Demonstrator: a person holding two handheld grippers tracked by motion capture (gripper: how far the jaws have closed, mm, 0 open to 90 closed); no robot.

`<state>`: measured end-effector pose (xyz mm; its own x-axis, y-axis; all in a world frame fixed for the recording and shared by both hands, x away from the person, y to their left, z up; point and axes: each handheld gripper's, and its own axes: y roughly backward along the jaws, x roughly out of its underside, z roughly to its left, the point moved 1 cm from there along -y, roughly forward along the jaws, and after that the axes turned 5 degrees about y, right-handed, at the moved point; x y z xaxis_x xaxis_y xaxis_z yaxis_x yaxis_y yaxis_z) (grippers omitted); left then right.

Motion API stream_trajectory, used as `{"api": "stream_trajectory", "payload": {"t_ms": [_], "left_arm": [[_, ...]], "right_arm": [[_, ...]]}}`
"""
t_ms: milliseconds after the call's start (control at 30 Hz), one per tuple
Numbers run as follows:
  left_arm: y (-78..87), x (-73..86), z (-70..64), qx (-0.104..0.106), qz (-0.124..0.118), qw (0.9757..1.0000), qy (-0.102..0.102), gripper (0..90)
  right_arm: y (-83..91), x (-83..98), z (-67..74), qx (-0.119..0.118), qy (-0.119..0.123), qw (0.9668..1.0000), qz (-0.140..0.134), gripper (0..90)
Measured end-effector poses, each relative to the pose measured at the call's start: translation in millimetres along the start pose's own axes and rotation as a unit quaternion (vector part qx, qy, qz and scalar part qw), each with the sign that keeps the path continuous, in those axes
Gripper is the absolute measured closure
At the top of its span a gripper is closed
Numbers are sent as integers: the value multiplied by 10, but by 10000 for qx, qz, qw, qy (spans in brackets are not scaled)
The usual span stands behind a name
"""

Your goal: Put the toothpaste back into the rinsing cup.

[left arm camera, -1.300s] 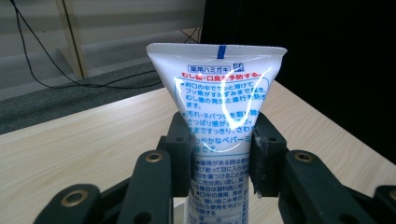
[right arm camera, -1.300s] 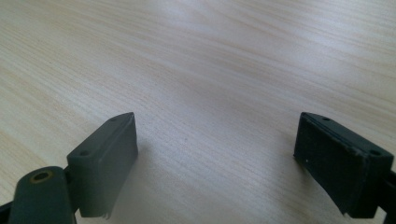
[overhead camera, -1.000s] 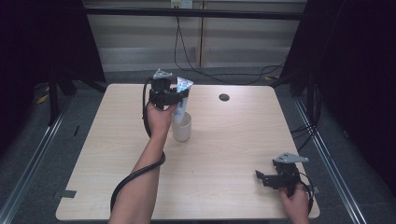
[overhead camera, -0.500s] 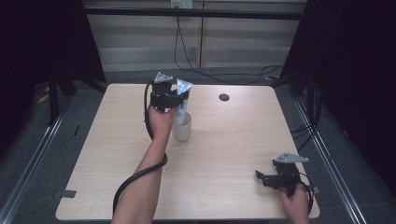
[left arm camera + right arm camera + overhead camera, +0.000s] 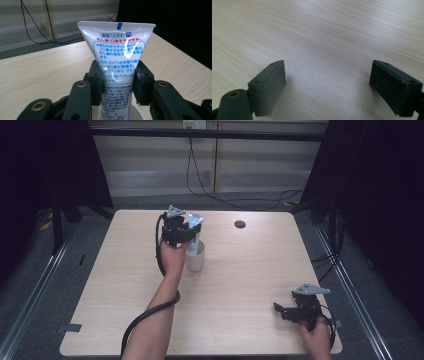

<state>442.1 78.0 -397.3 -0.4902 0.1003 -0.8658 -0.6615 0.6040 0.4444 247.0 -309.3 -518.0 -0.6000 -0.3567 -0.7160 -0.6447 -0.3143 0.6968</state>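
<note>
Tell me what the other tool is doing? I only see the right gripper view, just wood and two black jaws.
Observer: The left tool is shut on a white toothpaste tube, upright, flat end up.
Operator: Where's the bottom of it?
Observer: Down inside a white cup standing on the table.
Operator: And where's my tool?
Observer: The right tool sits open near the table's near right corner, well apart from the cup.
</note>
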Motion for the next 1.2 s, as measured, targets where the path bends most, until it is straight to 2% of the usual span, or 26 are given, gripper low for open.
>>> {"api": "stream_trajectory", "payload": {"t_ms": [100,200,500,1200], "left_arm": [[-13,69,1,16,-42,9999,93,651],[-22,132,1,-23,25,10000,18,650],[-10,282,21,-81,59,9999,121,647],[-4,535,-31,-153,193,9997,31,639]], "right_arm": [[0,0,-1,0,4,10000,0,129],[0,0,0,-2,-1,10000,1,129],[0,0,0,0,3,10000,0,129],[0,0,0,-1,-1,10000,1,129]]}}
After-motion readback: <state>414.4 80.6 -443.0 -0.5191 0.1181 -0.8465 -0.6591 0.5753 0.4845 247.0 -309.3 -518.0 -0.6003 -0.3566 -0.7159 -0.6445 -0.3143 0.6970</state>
